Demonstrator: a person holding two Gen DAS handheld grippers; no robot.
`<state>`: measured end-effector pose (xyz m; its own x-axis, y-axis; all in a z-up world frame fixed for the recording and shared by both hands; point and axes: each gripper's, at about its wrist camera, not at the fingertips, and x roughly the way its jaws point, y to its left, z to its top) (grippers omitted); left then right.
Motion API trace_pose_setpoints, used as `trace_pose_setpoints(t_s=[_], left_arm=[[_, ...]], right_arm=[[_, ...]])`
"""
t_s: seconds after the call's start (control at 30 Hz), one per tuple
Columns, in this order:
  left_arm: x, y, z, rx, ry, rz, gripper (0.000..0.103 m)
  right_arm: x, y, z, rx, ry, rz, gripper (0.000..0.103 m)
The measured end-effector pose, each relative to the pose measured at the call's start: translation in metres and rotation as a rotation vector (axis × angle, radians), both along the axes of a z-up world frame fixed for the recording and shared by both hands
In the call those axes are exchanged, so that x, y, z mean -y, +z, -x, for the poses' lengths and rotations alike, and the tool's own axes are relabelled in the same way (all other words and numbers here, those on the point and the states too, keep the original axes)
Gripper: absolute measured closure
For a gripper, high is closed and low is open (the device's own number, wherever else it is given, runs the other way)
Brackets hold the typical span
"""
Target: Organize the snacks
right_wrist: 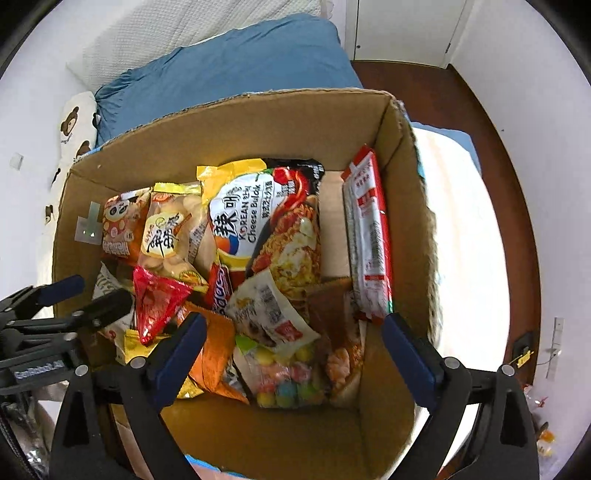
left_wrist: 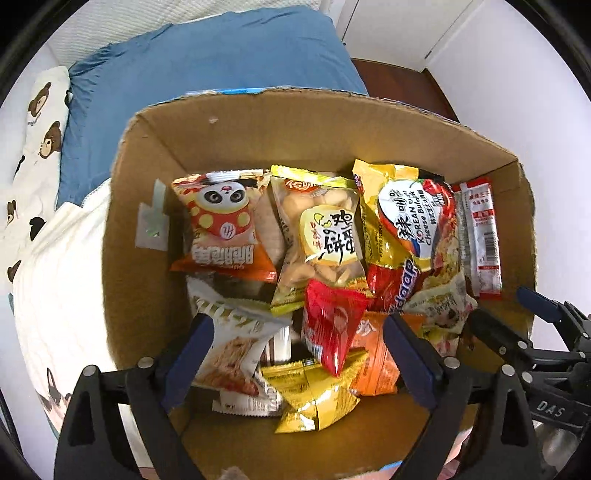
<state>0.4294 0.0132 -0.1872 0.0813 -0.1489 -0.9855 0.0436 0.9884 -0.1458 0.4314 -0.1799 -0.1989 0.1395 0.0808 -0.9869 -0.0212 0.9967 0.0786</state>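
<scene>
An open cardboard box [left_wrist: 147,184] [right_wrist: 402,206] holds several snack packets. In it lie a panda packet [left_wrist: 221,225], a biscuit bag [left_wrist: 321,236] [right_wrist: 170,232], a Korean cheese noodle pack [left_wrist: 410,221] [right_wrist: 266,225], a red packet [left_wrist: 332,325] [right_wrist: 155,302], a yellow packet [left_wrist: 317,395], a red-and-white long pack [left_wrist: 480,236] [right_wrist: 369,236] and a candy bag [right_wrist: 284,373]. My left gripper [left_wrist: 299,354] is open above the near packets. My right gripper [right_wrist: 295,350] is open over the candy bag. Neither holds anything.
The box stands on a bed with a blue pillow [left_wrist: 207,66] [right_wrist: 236,55] and a bear-print sheet [left_wrist: 40,122]. White blanket [left_wrist: 62,266] lies at the left. Brown wooden floor [right_wrist: 480,96] and white doors [right_wrist: 402,29] are at the right.
</scene>
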Motion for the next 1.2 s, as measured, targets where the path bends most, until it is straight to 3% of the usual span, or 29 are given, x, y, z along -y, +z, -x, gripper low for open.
trace_pose_setpoints(t_s=[0.27,0.5,0.9,1.2], left_arm=[[-0.004,0.033,0.044,0.091,0.001,0.003,0.007],[0.004,0.058,0.085,0.266,0.011,-0.071,0.007],[-0.013,0.130,0.207,0.534,0.091,-0.097,0.007],[-0.019,0.164,0.283,0.637,0.111,-0.113,0.007]], right_arm=[[0.001,0.031,0.039,0.086,0.005,0.013,0.003],[-0.003,0.064,0.091,0.232,0.007,0.026,0.003],[-0.013,0.137,0.216,0.482,0.018,-0.012,0.003],[-0.011,0.192,0.307,0.626,0.027,-0.017,0.001]])
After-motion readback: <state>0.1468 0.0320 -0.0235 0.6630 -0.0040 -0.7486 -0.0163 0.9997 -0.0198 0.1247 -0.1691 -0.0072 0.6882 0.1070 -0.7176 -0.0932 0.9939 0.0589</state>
